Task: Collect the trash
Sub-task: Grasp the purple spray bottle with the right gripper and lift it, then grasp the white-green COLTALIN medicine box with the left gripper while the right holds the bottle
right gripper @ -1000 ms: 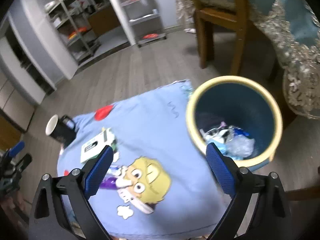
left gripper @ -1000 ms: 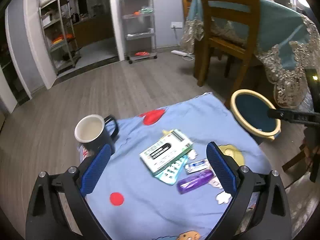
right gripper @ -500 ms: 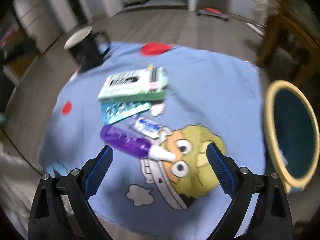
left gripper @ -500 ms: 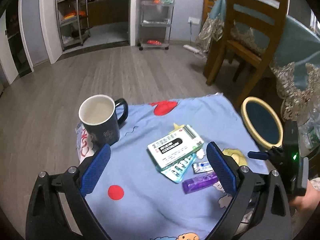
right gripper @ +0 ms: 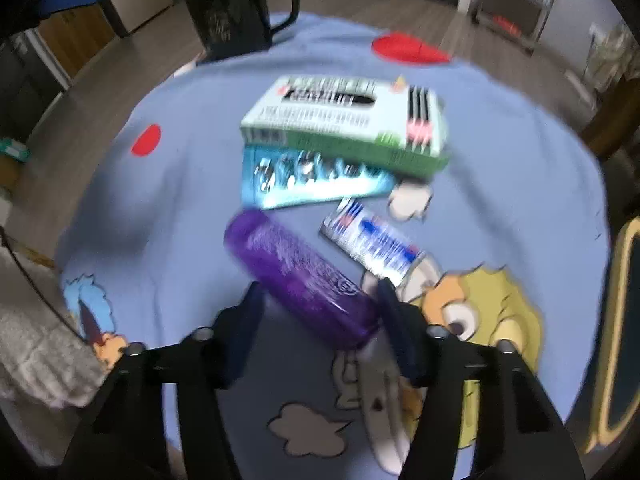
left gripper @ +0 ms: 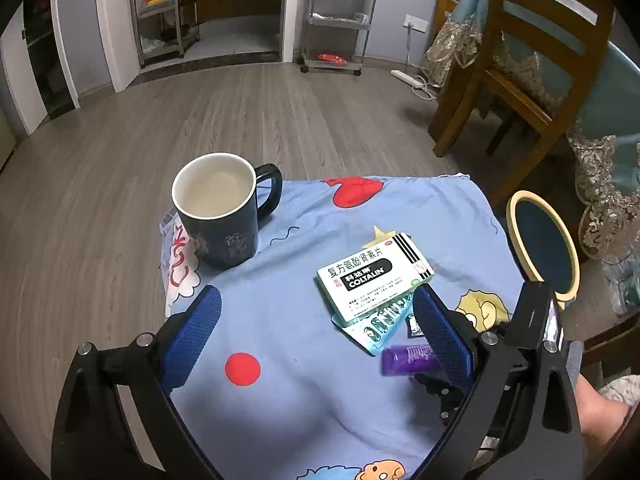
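On a blue cartoon cloth (left gripper: pixel 304 320) lie a green-white medicine box (left gripper: pixel 374 278) (right gripper: pixel 348 120), a teal blister pack (right gripper: pixel 312 180) (left gripper: pixel 378 326), a small blue-white tube (right gripper: pixel 374 246) and a purple bottle (right gripper: pixel 304 276) (left gripper: pixel 408 360). My right gripper (right gripper: pixel 320 304) is low over the cloth, its fingers either side of the purple bottle's lower end and partly closed; the frame is blurred and contact is unclear. My left gripper (left gripper: pixel 316 332) is open and empty above the cloth. The yellow-rimmed blue bin (left gripper: pixel 542 248) stands to the right of the cloth.
A dark mug (left gripper: pixel 224 208) (right gripper: pixel 236 8) stands at the cloth's far left corner. A wooden chair (left gripper: pixel 520 72) and a table with a lace-edged teal cover (left gripper: pixel 600 168) stand beyond the bin. Metal shelf racks (left gripper: pixel 340 16) line the far wall.
My right gripper swung away from the bin, dropped low toward the cloth and narrowed around the purple bottle. My left gripper drew nearer to the mug and box, staying open.
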### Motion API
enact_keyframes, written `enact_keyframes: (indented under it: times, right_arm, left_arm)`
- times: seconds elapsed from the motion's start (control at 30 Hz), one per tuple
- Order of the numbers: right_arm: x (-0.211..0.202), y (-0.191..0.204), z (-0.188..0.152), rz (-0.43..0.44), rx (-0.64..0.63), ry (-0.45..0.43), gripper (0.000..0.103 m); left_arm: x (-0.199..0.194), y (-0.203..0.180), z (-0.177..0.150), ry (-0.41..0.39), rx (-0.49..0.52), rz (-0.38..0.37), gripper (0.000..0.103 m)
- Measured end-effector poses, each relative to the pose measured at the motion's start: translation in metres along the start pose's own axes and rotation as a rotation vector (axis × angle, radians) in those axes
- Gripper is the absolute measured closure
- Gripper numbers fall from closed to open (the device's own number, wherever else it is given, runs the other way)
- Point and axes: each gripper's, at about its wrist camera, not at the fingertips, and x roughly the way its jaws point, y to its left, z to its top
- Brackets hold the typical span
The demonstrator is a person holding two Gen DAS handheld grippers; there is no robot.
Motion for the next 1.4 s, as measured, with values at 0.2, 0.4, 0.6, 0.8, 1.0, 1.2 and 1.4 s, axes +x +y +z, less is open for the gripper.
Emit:
enact_keyframes:
  times: [0.2, 0.4, 0.6, 0.8, 1.0, 1.2, 1.4]
  right_arm:
    - [0.003, 0.006, 0.004, 0.015, -0.025, -0.034, 0.039]
    - [0.008, 0.014, 0.008, -0.01, -0.072, -0.034, 0.066]
    - [-0.029, 0.0, 0.011, -0.01, -0.008, -0.043, 0.067]
    - [-0.088, -0.052, 0.009, -0.035, 0.164, -0.058, 0.067]
    - [-0.101, -0.111, -0.012, -0.021, 0.352, -0.114, 0.067]
    - [-0.101, -0.126, -0.009, -0.012, 0.377, -0.132, 0.068]
    - [-0.095, -0.128, -0.005, 0.008, 0.375, -0.124, 0.069]
  left_arm:
    - [0.012, -0.006, 0.003, 0.025, 0.018, 0.024, 0.008]
    - [0.019, -0.014, 0.001, 0.045, 0.064, 0.051, 0.008]
    - [0.028, -0.015, 0.004, 0.052, 0.063, 0.043, 0.008]
    - [0.066, -0.044, 0.003, 0.076, 0.242, 0.02, 0.008]
    - [0.111, -0.071, 0.007, 0.125, 0.417, -0.129, 0.008]
    - [0.146, -0.094, 0.009, 0.153, 0.547, -0.145, 0.008]
    - [0.177, -0.105, 0.002, 0.198, 0.632, -0.154, 0.008]
